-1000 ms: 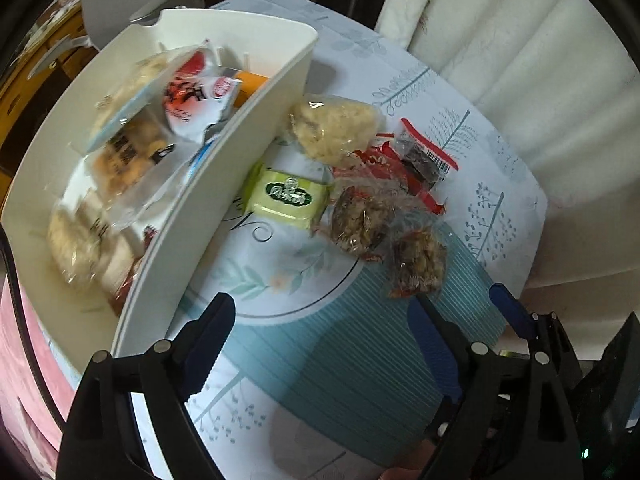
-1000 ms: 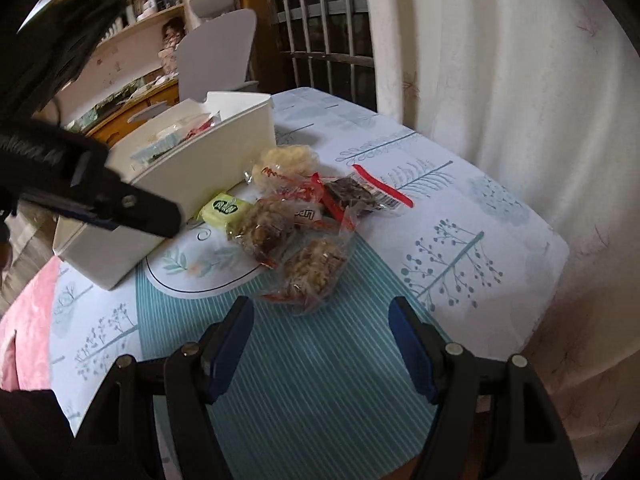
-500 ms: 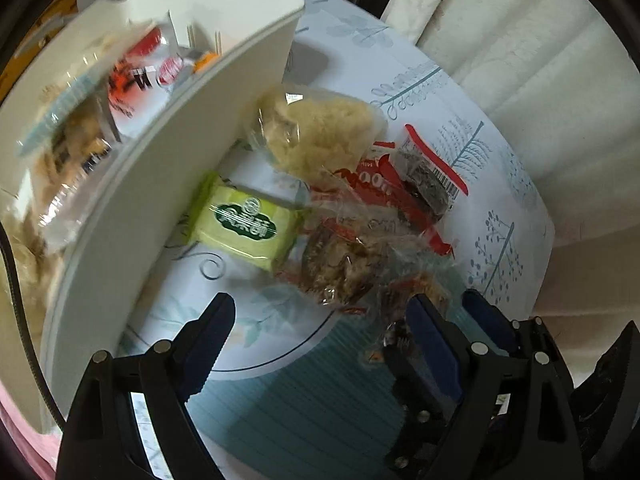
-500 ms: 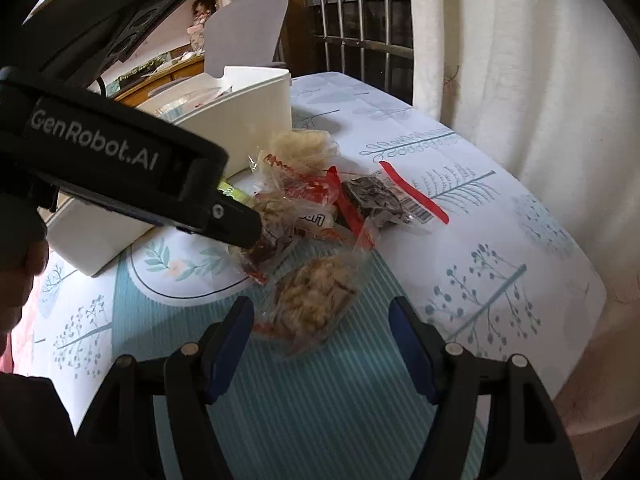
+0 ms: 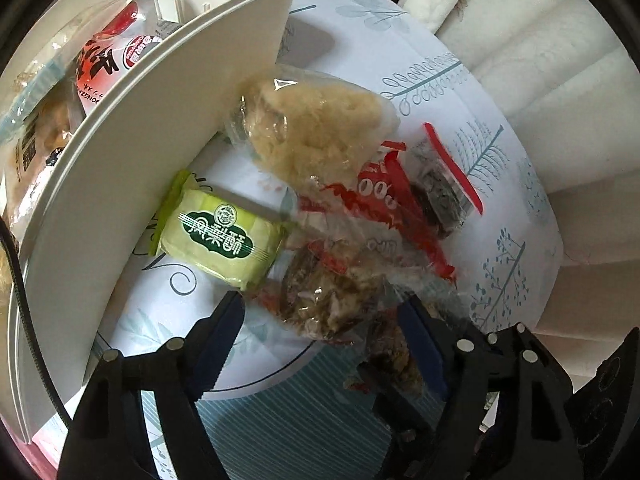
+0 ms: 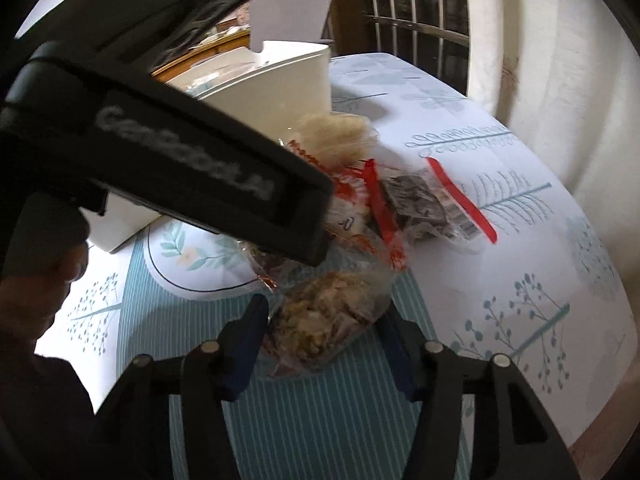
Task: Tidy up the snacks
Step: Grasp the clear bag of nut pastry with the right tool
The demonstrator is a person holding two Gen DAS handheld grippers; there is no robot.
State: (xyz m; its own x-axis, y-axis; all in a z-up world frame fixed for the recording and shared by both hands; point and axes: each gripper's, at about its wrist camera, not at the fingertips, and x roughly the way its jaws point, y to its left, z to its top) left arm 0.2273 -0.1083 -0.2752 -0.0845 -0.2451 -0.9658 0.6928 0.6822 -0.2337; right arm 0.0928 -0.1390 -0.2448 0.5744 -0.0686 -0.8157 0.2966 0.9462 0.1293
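**Both grippers closing in on the snack pile beside the box**

Everything here sits against the white box (image 5: 152, 184), which stands on the counter (image 6: 500, 272) already part-filled with packets. The loose snacks lie in a heap just beside its long wall: a green pastry packet (image 5: 218, 236) touching the wall, a pale puffed snack bag (image 5: 316, 136) beyond it, a red-printed wrapper (image 5: 376, 204) and a dark bar with a red strip (image 6: 424, 204) further out from the box.

The left hand-held gripper (image 5: 320, 328) hangs steeply over the near end of the heap, its jaws closing with a clear bag of brown nut brittle (image 5: 324, 300) between them; the pads do not look to be pressing it yet. The right hand-held gripper (image 6: 320, 332) is also closing, around a second clear bag of golden-brown clusters (image 6: 328, 320) on the side of the heap away from the box. That bag fills the gap, and I cannot tell for sure whether the pads have bitten.

The risk, as I see it, is crowding. The two tools work nearly touching, so one could knock the other. The bags overlap and the film is slippery, so a jaw may catch a neighbour's wrapper and drag it along, or pinch only loose film and drop the bag on the lift. A hard squeeze could crush brittle contents.
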